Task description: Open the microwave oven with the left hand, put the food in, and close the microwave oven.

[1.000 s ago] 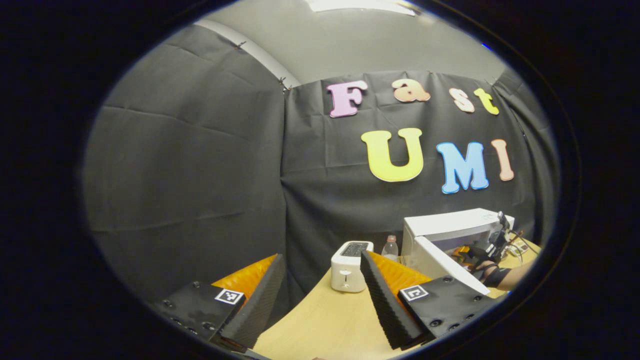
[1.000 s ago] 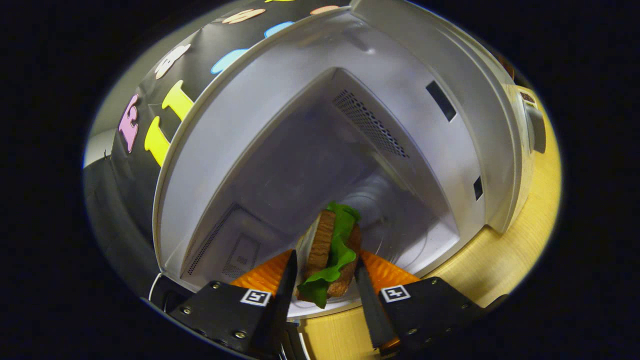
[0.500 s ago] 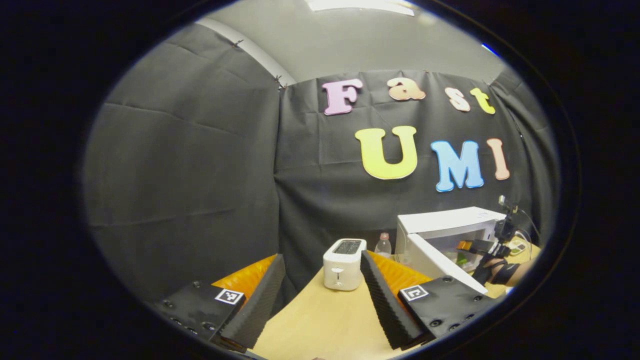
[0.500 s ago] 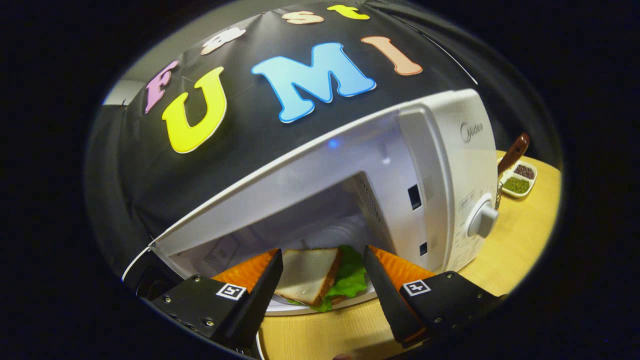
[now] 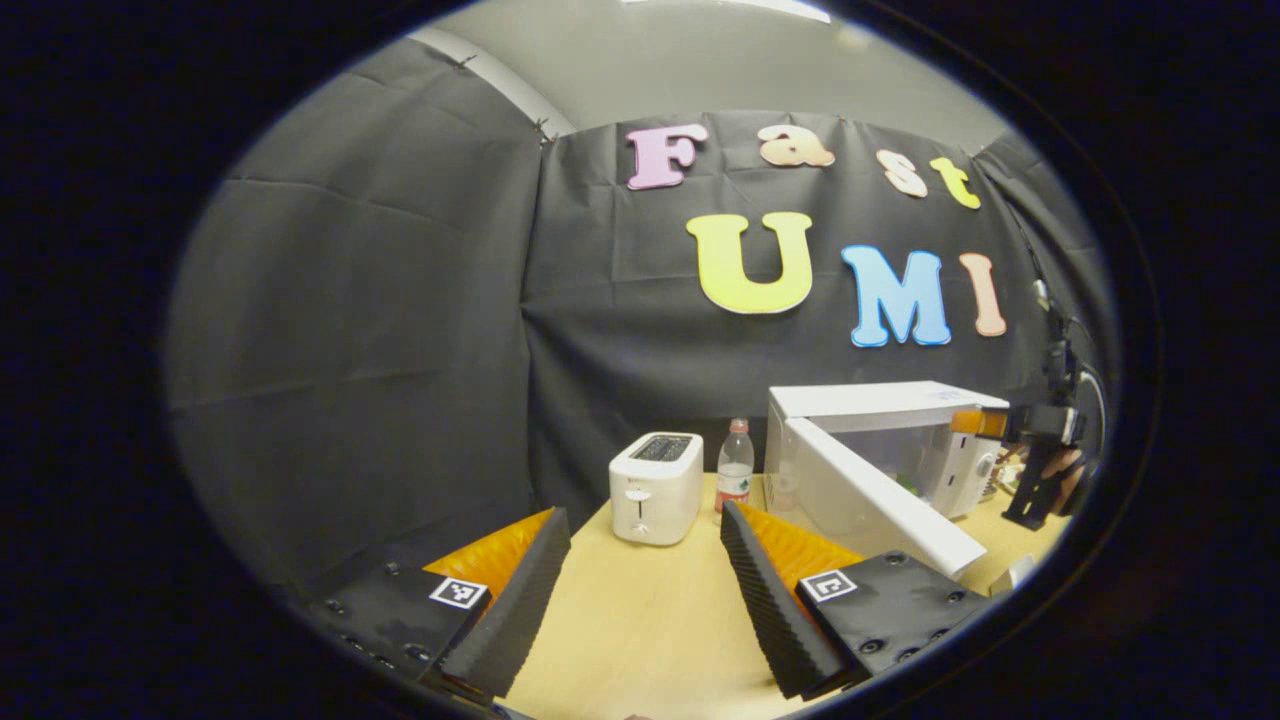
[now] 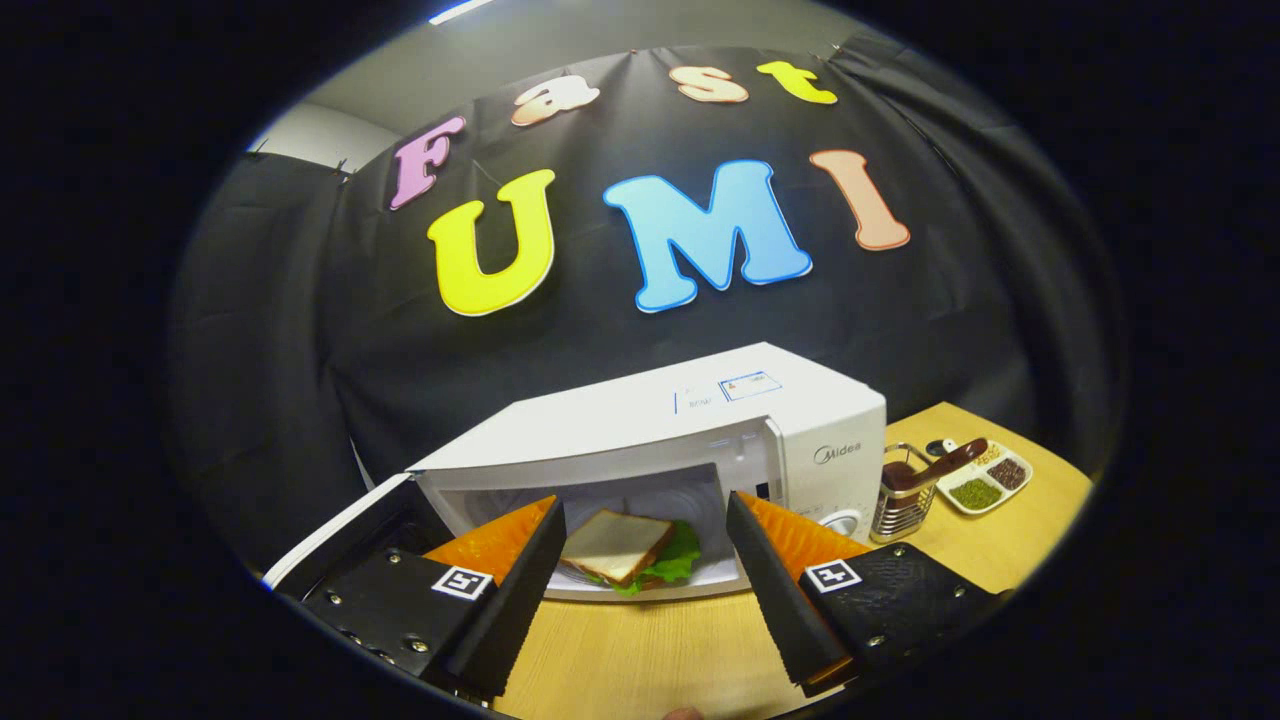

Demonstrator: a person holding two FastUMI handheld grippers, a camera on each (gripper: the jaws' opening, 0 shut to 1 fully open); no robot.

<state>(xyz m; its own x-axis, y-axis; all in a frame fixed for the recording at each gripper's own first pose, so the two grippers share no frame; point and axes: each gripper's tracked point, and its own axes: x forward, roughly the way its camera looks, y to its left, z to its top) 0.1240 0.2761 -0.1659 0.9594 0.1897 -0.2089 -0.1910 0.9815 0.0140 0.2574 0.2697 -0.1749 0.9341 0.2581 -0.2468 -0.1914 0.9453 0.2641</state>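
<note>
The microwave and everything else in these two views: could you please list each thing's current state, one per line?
microwave: on the table, cavity exposed.
microwave door: swung open.
sandwich: lying flat inside the microwave, released.
right claw: open, empty, outside the cavity.
left claw: open, empty, above the table.
toaster: upright, slots empty.
bottle: upright, capped.

A: Left gripper (image 5: 640,585)?
B: Fingers spread wide, nothing between them, hovering over the table's near edge.
A: Right gripper (image 6: 640,580)?
B: Likewise spread and empty, raised near the table's right edge.
</note>
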